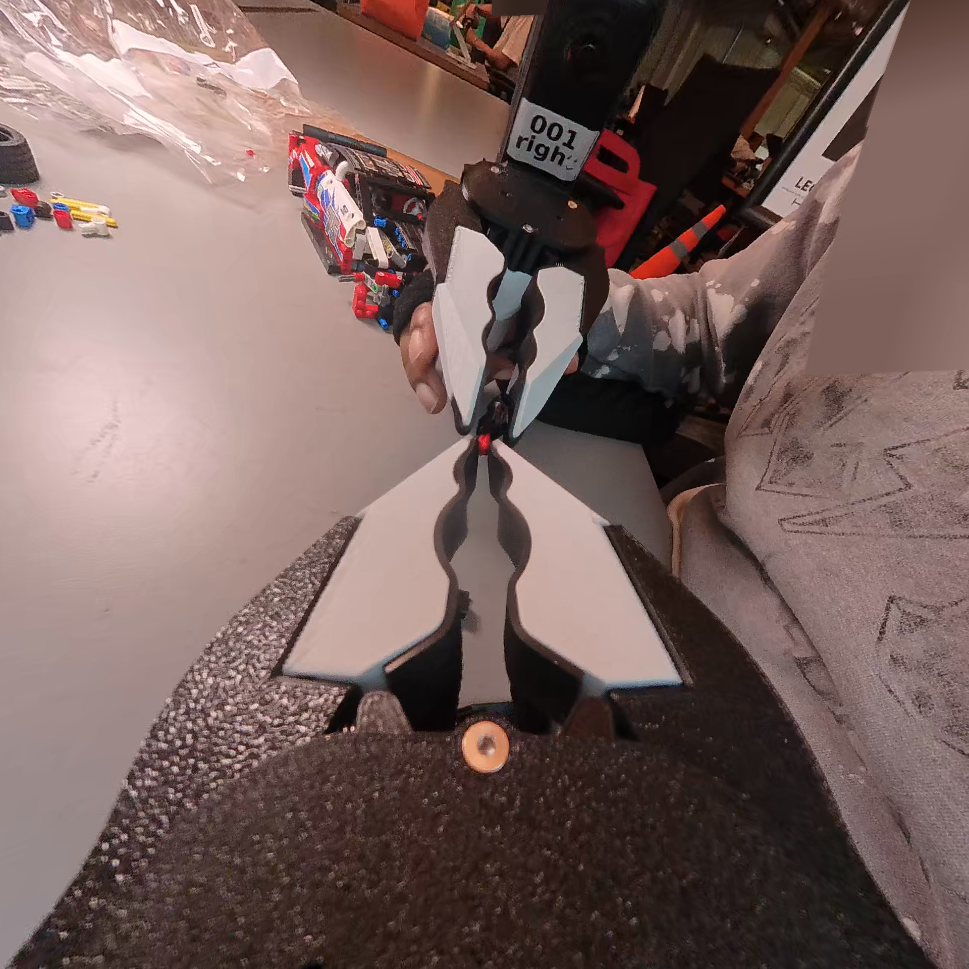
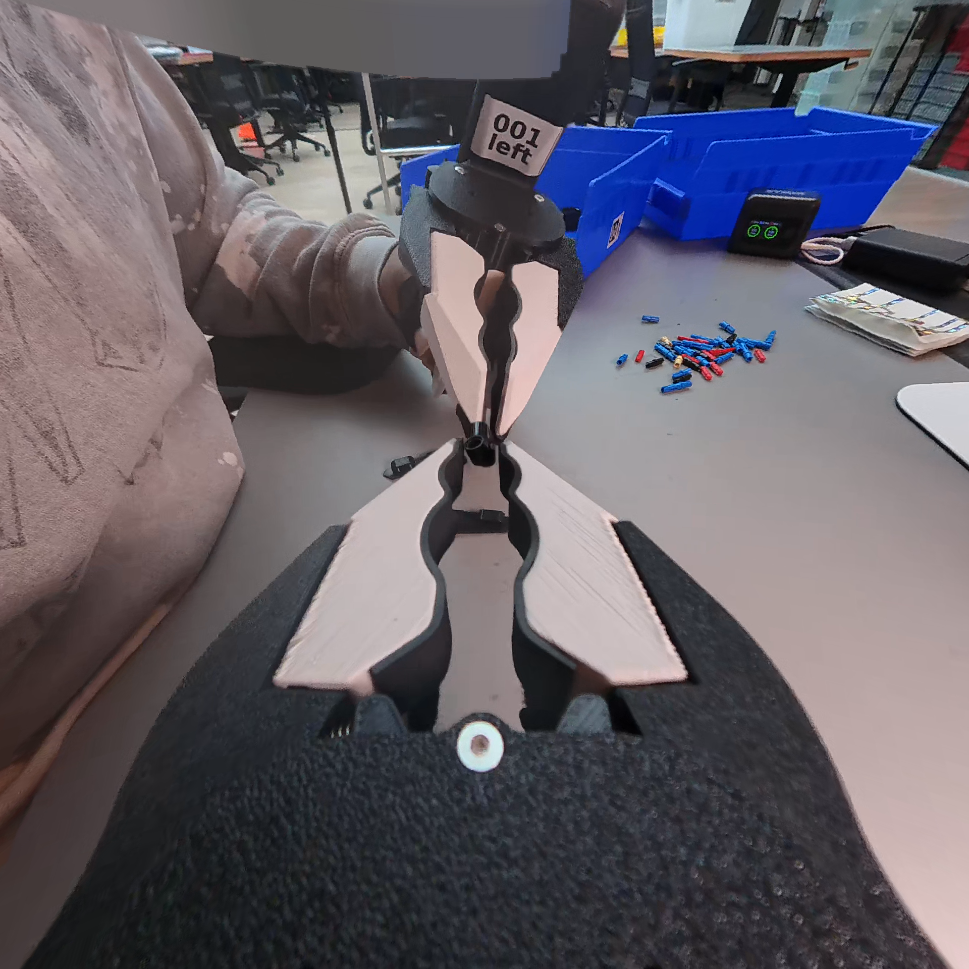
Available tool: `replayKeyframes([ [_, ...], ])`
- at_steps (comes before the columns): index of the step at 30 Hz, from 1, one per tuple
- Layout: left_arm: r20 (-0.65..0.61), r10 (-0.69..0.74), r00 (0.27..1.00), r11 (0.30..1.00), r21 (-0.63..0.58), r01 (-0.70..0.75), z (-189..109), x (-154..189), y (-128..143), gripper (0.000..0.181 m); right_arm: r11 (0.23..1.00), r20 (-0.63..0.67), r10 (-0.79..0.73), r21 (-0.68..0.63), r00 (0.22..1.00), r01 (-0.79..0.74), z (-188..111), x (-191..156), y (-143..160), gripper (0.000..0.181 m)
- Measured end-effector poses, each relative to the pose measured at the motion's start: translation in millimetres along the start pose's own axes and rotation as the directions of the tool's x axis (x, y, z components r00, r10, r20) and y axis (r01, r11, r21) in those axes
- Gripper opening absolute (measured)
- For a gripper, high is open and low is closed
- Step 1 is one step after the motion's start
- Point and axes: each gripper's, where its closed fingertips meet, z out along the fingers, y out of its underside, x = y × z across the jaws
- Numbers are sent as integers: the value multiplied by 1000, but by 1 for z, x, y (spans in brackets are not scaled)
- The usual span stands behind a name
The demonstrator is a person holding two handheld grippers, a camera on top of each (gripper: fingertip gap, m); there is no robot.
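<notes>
Small red plastic pin [image 1: 483, 443] sits pinched at our left gripper's [image 1: 480, 445] narrowed tips, above the grey table [image 1: 157, 472]. Tip to tip with it, our right gripper [image 2: 480, 451] clamps a short black plastic connector tube [image 2: 478, 450]. Loose blue and red pins [image 2: 702, 354] lie well apart.
</notes>
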Motion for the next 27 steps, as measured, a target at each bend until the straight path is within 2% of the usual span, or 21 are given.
replayKeyframes([
  [8, -9, 3, 1000, 1000, 16, -3, 0, 3, -2, 2, 1000, -7, -23, -5, 1000, 23, -1, -1, 1, 6],
  [17, 2, 65, 998, 998, 4, -65, 0, 8, -1, 3, 997, 55, 70, 18, 996, -72, 2, -6, -3, 6],
  [21, 50, 91, 995, 996, -16, -90, -1, 5, 0, 1, 997, 36, 72, -3, 997, -72, 4, -3, 0, 6],
  [27, 57, 109, 992, 991, 72, -113, -3, 11, -20, 0, 978, 107, 183, 81, 977, -193, -5, -3, -16, 5],
])
